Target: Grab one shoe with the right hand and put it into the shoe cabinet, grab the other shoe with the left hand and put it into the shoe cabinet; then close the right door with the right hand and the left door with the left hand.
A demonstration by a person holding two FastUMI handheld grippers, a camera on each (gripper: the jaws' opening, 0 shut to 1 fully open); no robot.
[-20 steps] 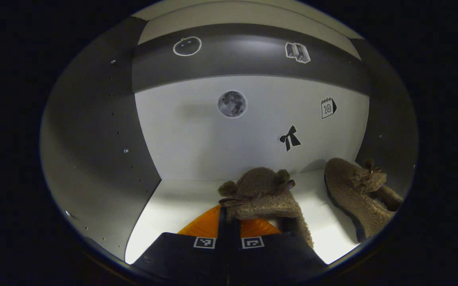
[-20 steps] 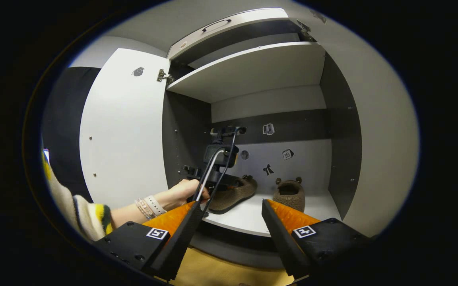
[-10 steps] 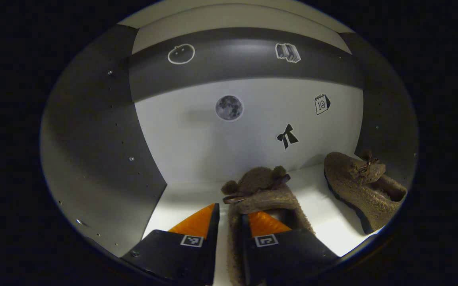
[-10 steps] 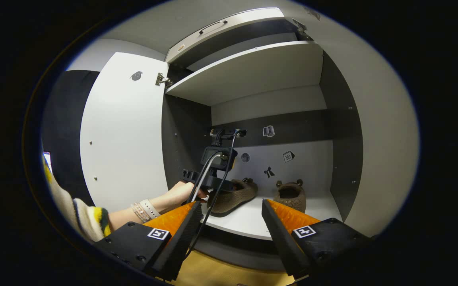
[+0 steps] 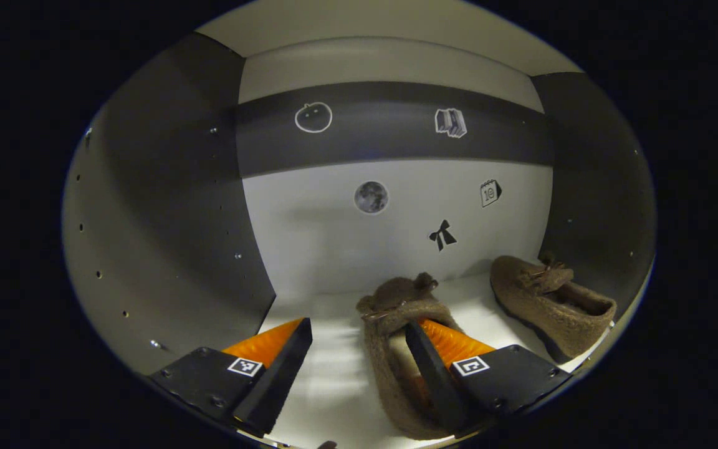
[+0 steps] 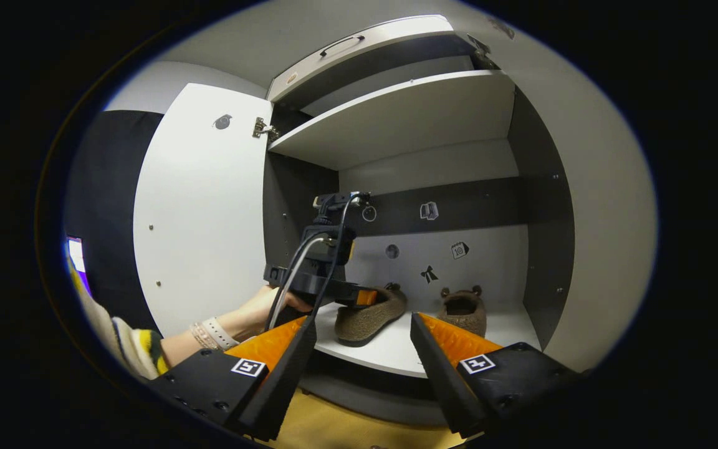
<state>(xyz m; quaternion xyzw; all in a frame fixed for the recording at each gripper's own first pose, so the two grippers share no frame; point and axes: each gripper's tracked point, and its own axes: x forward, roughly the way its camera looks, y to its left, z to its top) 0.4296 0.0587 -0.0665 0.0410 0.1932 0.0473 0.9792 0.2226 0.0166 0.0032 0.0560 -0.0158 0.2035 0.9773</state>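
At the very front of the left gripper view, the left claw (image 5: 359, 346) is wide open and holds nothing. One orange finger (image 5: 452, 343) sits down inside the mouth of the near shoe (image 5: 396, 324); the other finger is out on the bare white shelf (image 5: 328, 374) beside it. I cannot tell if the inside finger touches the fuzzy wall. This shoe stands flat on the shelf, toe to the back. A little farther, off to the side, the far shoe (image 5: 549, 305) rests on the same shelf, close to the dark side wall (image 5: 596, 206). Behind both is the back wall with small stickers.

In the right gripper view, the right claw (image 6: 362, 349) is wide open too, empty, out in front of the cabinet. Past it a hand (image 6: 259, 308) holds the left claw by the shelf. Both shoes are in there. The left door (image 6: 197, 212) stands open.

The shoes look soft, fluffy and light. They will squash if pinched. The heel edge is a good place to hold. I think both shoes are put away and the doors come next.
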